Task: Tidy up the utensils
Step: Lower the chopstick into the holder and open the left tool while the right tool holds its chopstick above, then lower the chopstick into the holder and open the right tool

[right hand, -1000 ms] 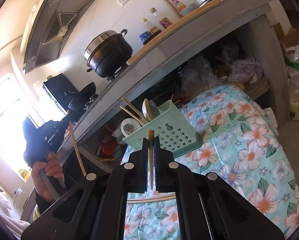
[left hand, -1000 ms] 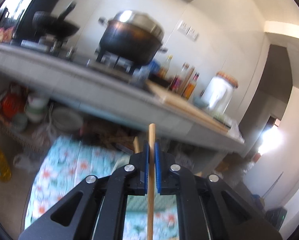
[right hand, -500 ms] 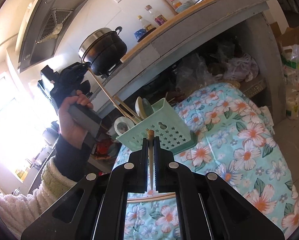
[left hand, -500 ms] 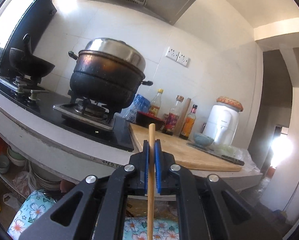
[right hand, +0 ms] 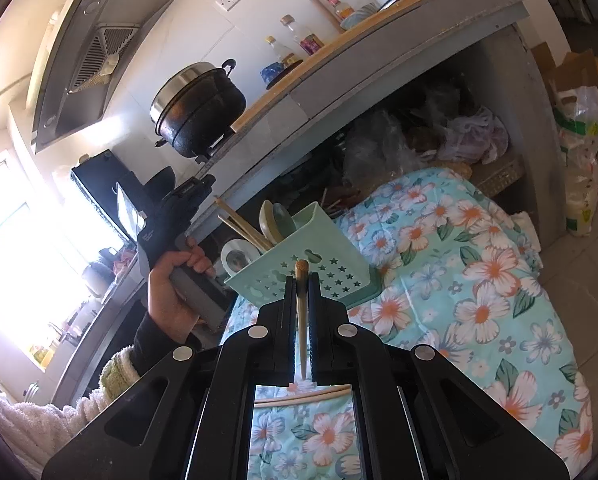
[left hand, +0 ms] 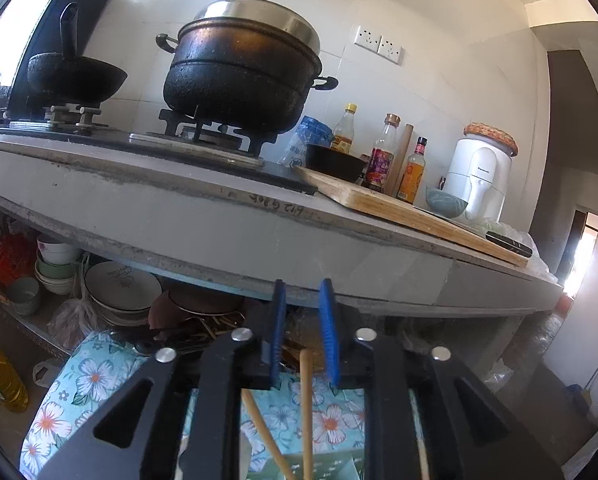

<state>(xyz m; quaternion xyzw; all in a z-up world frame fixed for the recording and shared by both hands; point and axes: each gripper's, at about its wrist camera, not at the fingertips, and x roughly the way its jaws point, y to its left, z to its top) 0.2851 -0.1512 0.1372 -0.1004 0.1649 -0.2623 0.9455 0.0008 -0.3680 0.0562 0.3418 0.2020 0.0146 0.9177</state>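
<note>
Mint-green plastic, with star-shaped holes, makes the utensil holder (right hand: 311, 264), which stands on the floral cloth (right hand: 479, 280) under the grey counter (right hand: 379, 64). It lies straight ahead of the right gripper (right hand: 301, 280) and just below the left gripper (left hand: 302, 320), so the left hand (right hand: 179, 276) is the nearer one. The left jaws are opening, and the thin wooden chopstick (left hand: 306, 412) between them stands nearly upright, free of the blue pads (left hand: 327, 332), its lower end going down into the holder beside another chopstick (left hand: 263, 436). The right jaws are closed tight on a second pale wooden chopstick (right hand: 301, 320), whose long axis points toward the holder. I judge this one goes in next. Two spoons (right hand: 275, 220) already stand inside.
</note>
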